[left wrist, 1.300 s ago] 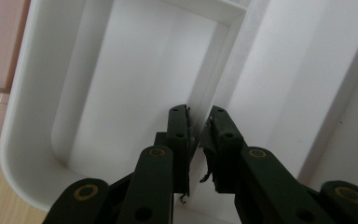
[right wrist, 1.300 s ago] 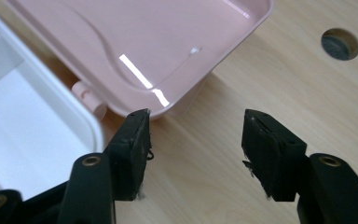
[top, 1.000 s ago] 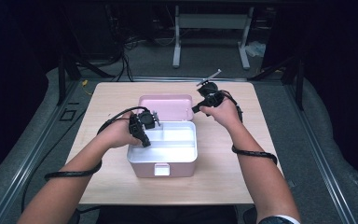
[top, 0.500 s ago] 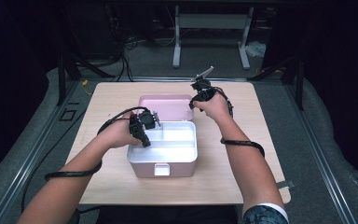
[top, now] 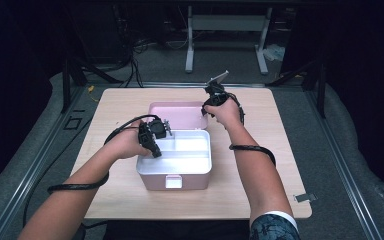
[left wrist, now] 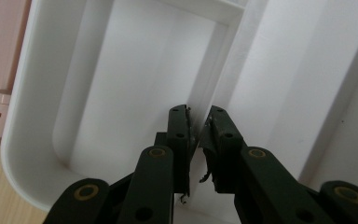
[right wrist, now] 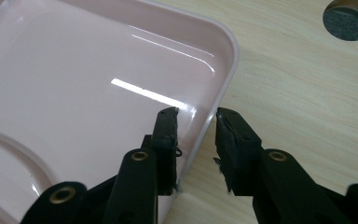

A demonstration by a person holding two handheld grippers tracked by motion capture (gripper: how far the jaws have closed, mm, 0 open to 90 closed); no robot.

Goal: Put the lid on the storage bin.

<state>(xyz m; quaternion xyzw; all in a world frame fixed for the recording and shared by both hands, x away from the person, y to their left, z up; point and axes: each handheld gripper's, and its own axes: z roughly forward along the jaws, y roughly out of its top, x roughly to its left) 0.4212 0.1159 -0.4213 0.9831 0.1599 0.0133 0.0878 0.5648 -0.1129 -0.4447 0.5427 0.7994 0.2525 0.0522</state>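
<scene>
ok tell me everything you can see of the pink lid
The pink lid is glossy plastic with rounded corners, swung fully open and lying flat, inner face up, on the wooden table behind the white tray. The right gripper has been closing; its fingers straddle the lid's rim near a corner, not yet pressing.

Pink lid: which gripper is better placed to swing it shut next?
Right, probably. The right gripper straddles the rim of the pink lid, its jaws having just been closing around it, with a gap still showing. The left gripper is clamped on the white tray's divider, steadying the box.
</scene>
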